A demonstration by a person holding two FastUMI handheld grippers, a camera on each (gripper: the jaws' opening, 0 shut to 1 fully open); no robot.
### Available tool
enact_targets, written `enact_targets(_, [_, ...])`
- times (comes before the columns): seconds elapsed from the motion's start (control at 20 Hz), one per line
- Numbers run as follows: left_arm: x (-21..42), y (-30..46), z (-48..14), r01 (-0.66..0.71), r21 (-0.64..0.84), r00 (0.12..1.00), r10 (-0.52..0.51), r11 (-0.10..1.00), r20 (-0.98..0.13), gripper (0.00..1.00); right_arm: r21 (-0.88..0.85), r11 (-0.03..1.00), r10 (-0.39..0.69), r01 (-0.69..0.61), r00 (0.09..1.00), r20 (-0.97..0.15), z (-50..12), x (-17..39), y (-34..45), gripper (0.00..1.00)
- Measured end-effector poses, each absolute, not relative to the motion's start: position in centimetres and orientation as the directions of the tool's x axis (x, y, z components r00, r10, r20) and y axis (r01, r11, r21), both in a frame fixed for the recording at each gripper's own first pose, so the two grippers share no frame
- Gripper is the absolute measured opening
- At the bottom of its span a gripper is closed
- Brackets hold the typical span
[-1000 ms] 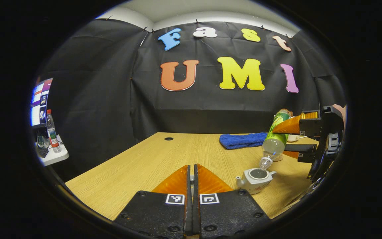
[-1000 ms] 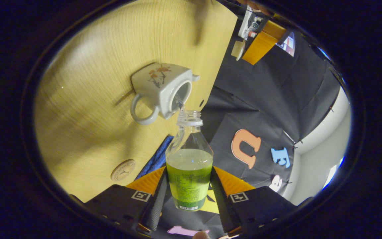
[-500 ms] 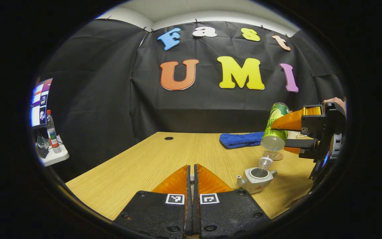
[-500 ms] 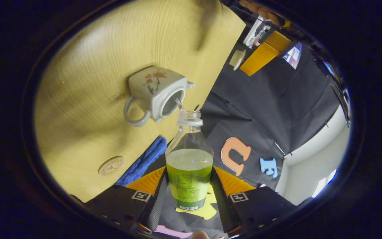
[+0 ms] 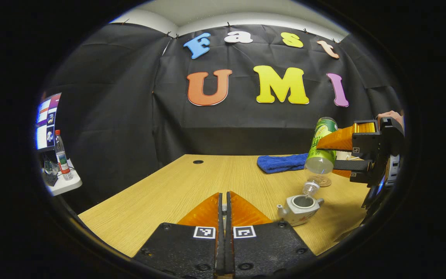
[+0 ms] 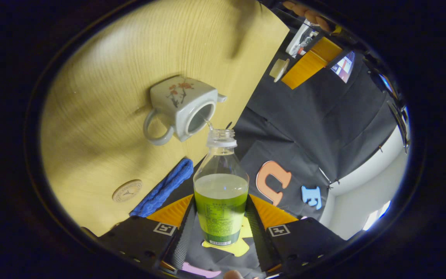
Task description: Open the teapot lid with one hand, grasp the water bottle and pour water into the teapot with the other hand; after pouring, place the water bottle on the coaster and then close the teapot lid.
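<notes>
Your wooden table fills the lower middle of the left gripper view. On it, at lower right, sits the open white teapot. Behind it lies the round coaster, and toward the far edge a blue cloth. You can see a small dark hole near the back left edge.

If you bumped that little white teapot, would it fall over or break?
The teapot looks squat with a broad flat base on the table, so it would probably slide rather than tip. It looks like glazed ceramic, so likely hard and breakable if knocked off the edge. With water going in from the bottle, it may also slosh.
</notes>
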State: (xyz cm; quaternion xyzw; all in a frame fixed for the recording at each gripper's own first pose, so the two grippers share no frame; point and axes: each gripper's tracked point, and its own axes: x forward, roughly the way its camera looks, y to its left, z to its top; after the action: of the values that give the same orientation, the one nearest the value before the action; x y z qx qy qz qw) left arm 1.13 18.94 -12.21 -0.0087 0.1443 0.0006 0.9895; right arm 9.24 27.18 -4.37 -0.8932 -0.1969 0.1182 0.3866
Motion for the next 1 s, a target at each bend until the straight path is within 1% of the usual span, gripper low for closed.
enact_targets(0.1, [1.1,19.0,-12.0,-0.007,-0.016,0.96,0.003,1.0,-0.281,0.02,-0.77,-0.597,0.436,0.224,0.897,-0.077,-4.8,9.3,27.0,0.71])
enact_targets(0.15, [1.1,19.1,-11.9,-0.01,-0.015,0.96,0.006,1.0,-0.281,0.02,-0.799,-0.574,0.418,0.176,0.903,-0.102,-5.2,9.6,26.7,0.74])
enact_targets(0.2, [1.1,19.1,-11.9,-0.016,-0.012,0.96,0.012,1.0,-0.279,0.02,-0.835,-0.537,0.403,0.118,0.905,-0.132,-5.6,9.8,26.3,0.74])
enact_targets(0.25, [1.1,19.2,-11.8,-0.025,-0.008,0.961,0.022,1.0,-0.276,0.02,-0.869,-0.491,0.393,0.062,0.906,-0.157,-5.9,9.8,26.1,0.71])
enact_targets(0.3, [1.2,19.4,-11.6,-0.035,0.0,0.962,0.034,0.999,-0.271,0.02,-0.895,-0.447,0.382,0.011,0.907,-0.18,-6.2,9.8,26.0,0.74])
enact_targets(0.35, [1.2,19.4,-11.3,-0.034,0.004,0.963,0.034,0.999,-0.266,0.02,-0.914,-0.404,0.373,-0.031,0.907,-0.196,-6.2,9.7,26.0,0.74])
enact_targets(0.4, [1.2,19.3,-11.1,-0.033,0.007,0.965,0.034,0.999,-0.26,0.02,-0.932,-0.357,0.372,-0.064,0.905,-0.205,-6.0,9.7,26.0,0.71])
enact_targets(0.5, [1.1,19.4,-10.9,-0.038,0.007,0.965,0.038,0.999,-0.259,0.02,-0.96,-0.237,0.378,-0.147,0.897,-0.231,-5.9,9.6,25.8,0.71])
enact_targets(0.55, [1.2,19.2,-10.8,-0.04,0.008,0.964,0.04,0.999,-0.264,0.02,-0.966,-0.156,0.388,-0.206,0.887,-0.252,-6.0,9.7,25.7,0.71])
enact_targets(0.6, [1.0,18.8,-10.6,-0.037,0.008,0.964,0.037,0.999,-0.263,0.02,-0.961,-0.055,0.399,-0.272,0.876,-0.27,-5.9,9.6,25.5,0.75])
enact_targets(0.65, [1.0,18.2,-10.0,-0.028,0.003,0.966,0.028,1.0,-0.256,0.02,-0.941,0.056,0.414,-0.335,0.865,-0.283,-5.6,9.5,25.3,0.75])
enact_targets(0.75, [1.1,16.9,-9.0,-0.014,-0.008,0.97,0.012,1.0,-0.242,0.02,-0.864,0.278,0.44,-0.42,0.855,-0.274,-3.9,9.3,25.0,0.75])
enact_targets(0.85, [1.1,15.3,-7.8,0.008,-0.032,0.974,-0.015,0.999,-0.225,0.02,-0.752,0.486,0.453,-0.445,0.864,-0.218,-0.9,10.2,24.1,0.74])
enact_targets(0.9, [0.9,14.6,-7.5,0.02,-0.044,0.974,-0.03,0.999,-0.223,0.02,-0.672,0.588,0.455,-0.45,0.871,-0.186,0.5,10.9,23.5,0.71])
enact_targets(0.95, [0.8,14.0,-7.0,0.029,-0.05,0.975,-0.039,0.998,-0.219,0.03,-0.574,0.683,0.451,-0.453,0.879,-0.157,1.5,11.7,22.8,0.74])
enact_targets(1.0, [0.7,13.7,-6.7,0.035,-0.058,0.975,-0.046,0.998,-0.216,0.02,-0.484,0.756,0.437,-0.441,0.89,-0.13,2.4,12.5,21.9,0.71])
